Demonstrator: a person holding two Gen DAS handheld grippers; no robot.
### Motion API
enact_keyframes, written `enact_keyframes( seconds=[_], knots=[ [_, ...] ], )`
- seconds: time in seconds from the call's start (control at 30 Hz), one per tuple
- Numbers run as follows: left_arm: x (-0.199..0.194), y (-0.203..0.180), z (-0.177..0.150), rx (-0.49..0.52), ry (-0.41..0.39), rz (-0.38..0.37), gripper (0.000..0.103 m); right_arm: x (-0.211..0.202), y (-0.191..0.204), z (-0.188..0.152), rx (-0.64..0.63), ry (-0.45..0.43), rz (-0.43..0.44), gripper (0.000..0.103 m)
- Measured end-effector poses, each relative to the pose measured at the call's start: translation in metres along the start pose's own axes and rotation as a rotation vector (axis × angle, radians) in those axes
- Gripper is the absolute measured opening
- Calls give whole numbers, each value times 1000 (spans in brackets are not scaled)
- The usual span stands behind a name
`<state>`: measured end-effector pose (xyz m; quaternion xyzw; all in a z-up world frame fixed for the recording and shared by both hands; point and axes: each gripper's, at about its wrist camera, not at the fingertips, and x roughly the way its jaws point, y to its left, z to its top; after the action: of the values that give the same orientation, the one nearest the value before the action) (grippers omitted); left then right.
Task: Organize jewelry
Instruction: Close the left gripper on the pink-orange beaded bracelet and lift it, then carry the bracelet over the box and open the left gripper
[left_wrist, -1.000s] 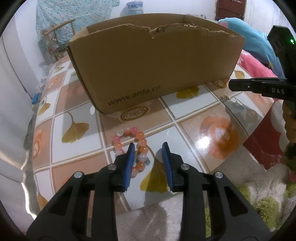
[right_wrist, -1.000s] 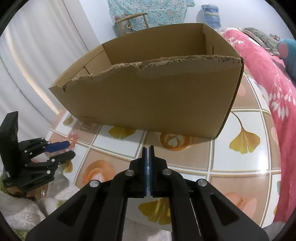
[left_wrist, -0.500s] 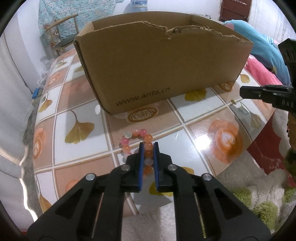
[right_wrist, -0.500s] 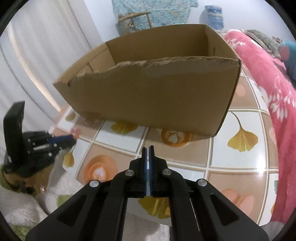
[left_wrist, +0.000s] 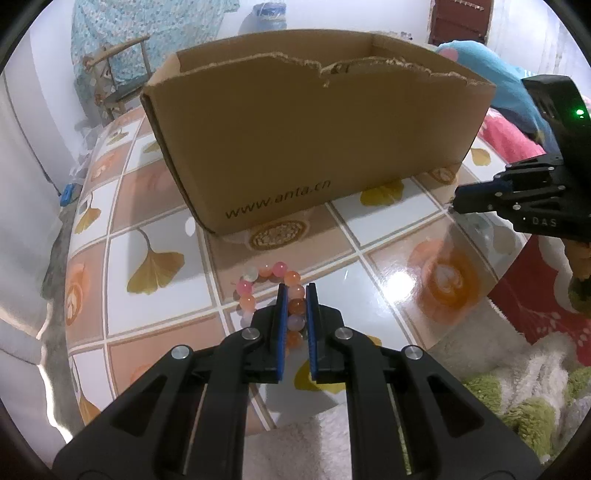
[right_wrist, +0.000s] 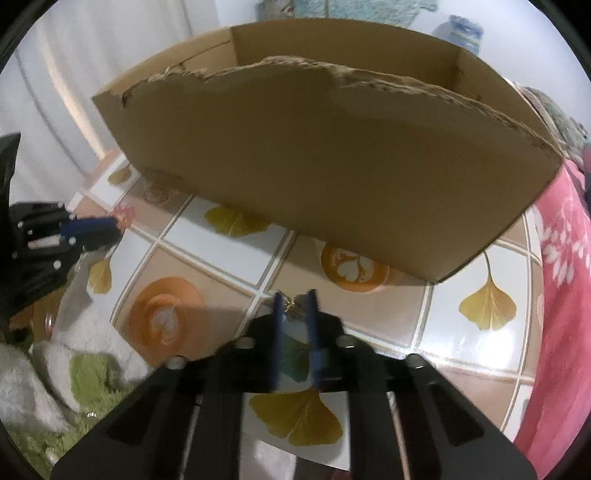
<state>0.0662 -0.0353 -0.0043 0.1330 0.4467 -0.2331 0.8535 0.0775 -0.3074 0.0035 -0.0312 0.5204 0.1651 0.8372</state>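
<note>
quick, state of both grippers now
left gripper: just closed, fingers shut on bead bracelet
right gripper: open, small gold piece between fingers, ungripped

A lived-in room of a home is shown, most likely a bedroom. A worktop (left_wrist: 388, 236) is covered with a glossy cloth printed with ginkgo leaves and orange medallions, of the kind used on household tables. A reused cardboard box (left_wrist: 295, 147) with torn flaps and a printed web address is set on it. Beside the worktop a pink floral blanket (right_wrist: 561, 258) is seen, and a blue soft cushion or toy (left_wrist: 476, 59) lies behind the box. A wooden chair (left_wrist: 118, 74) draped with patterned blue cloth is placed against a pale wall, and a shaggy green-and-white rug (left_wrist: 517, 398) is spread below.
</note>
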Motion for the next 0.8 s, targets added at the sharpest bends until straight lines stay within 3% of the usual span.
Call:
enact_keyframes(
  seconds=[0.2,0.43,0.8],
  knots=[
    [-11,5,1,-11,-54,-23,9,-7,-5,6,18,22,48,4],
    [-36,16,4,-34,-129,-42,9,-53,-14,12,79,-67,77,4],
    [-99,23,27,-35,-307,-103,9,-118,-2,40,51,-238,127,4]
  ],
)
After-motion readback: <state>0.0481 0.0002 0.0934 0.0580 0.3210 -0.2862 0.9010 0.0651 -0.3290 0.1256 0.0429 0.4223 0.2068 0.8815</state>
